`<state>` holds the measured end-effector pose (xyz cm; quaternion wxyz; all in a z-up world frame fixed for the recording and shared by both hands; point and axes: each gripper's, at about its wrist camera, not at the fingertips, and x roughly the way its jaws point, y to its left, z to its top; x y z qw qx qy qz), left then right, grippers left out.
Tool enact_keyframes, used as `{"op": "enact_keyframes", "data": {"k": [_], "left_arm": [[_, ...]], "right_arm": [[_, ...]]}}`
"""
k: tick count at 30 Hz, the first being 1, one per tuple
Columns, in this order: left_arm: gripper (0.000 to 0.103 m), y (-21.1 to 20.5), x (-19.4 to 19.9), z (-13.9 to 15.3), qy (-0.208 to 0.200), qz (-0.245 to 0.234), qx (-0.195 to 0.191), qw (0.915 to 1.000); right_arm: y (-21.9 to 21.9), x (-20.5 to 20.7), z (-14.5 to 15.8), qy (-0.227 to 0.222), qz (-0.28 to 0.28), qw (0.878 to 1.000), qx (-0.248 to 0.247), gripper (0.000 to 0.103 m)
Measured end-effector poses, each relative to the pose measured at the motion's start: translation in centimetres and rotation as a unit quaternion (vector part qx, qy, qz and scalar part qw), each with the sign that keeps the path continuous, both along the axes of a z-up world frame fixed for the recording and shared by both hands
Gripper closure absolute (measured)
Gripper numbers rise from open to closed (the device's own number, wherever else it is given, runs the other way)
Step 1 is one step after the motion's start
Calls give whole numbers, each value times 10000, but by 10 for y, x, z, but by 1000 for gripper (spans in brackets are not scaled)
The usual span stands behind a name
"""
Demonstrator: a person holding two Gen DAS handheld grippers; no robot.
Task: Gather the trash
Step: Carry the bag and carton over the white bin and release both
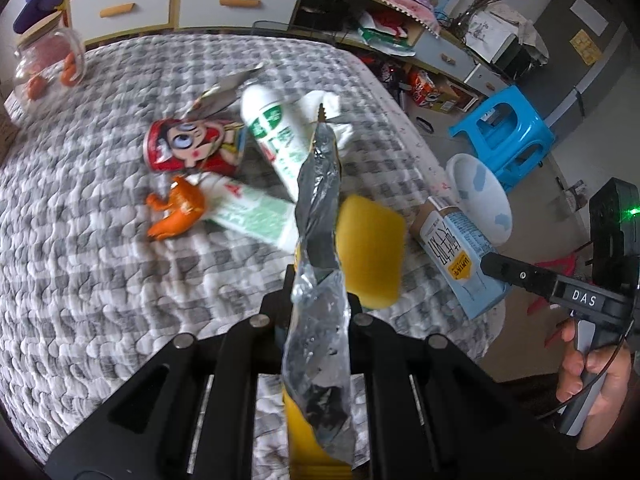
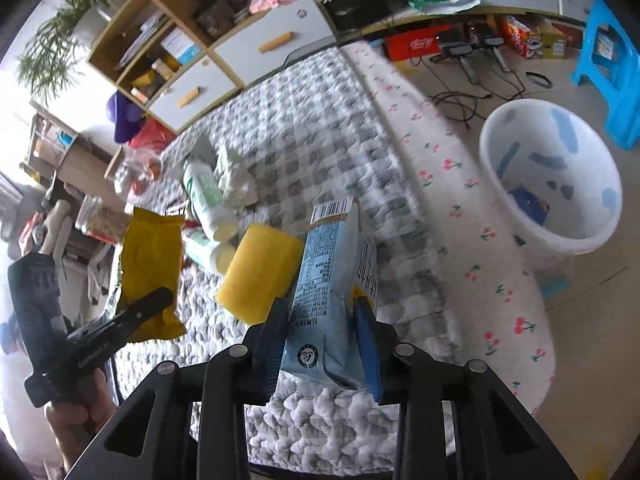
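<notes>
A crinkled snack wrapper (image 1: 316, 300), yellow outside and foil-lined within, rises from the left tool (image 1: 316, 312), whose fingers are closed on its lower end so it stands edge-on to the lens; in the right wrist view the same wrapper hangs flat and yellow beside the black tool. The right tool (image 2: 326, 344) is clamped on a pale blue drink carton (image 2: 328, 288), held upright by its base and lifted off the bedding, which suggests both pieces are meant for the white bin (image 2: 560, 232) standing on the floor beside the bed, a dark blue scrap already at its bottom. The bed (image 1: 100, 240), spread with a grey-and-white checked quilt over a cherry-print sheet, serves as the sorting ground. Trash still lying on it, largest first: a yellow sponge-like block (image 1: 372, 248) nearest the tools, two white-and-green tubes (image 1: 276, 136) crossed over each other, a red cartoon-printed packet (image 1: 188, 148), crumpled white tissue (image 1: 328, 112) and an orange peel-like scrap (image 1: 176, 208). A clear jar (image 1: 52, 60) sits apart near the far edge. Behind stand white-fronted cabinets (image 1: 168, 0) with wooden handles, cluttered shelves and a blue plastic stool (image 1: 504, 136) on the floor
</notes>
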<state>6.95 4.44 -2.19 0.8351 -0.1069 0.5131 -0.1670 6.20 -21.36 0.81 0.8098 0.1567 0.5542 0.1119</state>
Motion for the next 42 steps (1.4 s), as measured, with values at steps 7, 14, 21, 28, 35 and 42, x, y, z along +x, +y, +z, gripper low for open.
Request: {"op": "enact_keyframes", "data": {"k": [7, 14, 21, 28, 35, 42], "left_arm": [[91, -23, 10, 4, -67, -156, -41, 9998], [91, -50, 21, 8, -126, -357, -106, 9992], [91, -60, 29, -2, -10, -404, -44, 9992], [91, -66, 27, -7, 47, -405, 18, 9992], [91, -86, 32, -3, -26, -491, 31, 9988], [91, -117, 45, -1, -99, -638, 138, 9978]], "right_arm": [[-27, 2, 11, -145, -294, 9994, 123, 69], [-49, 5, 14, -144, -478, 9986, 152, 69], [-40, 12, -22, 592, -273, 9977, -183, 69], [-25, 15, -12, 166, -32, 9977, -649, 70], [-53, 17, 5, -115, -409, 9977, -523, 70], [-100, 26, 20, -360, -978, 9929, -576, 70]]}}
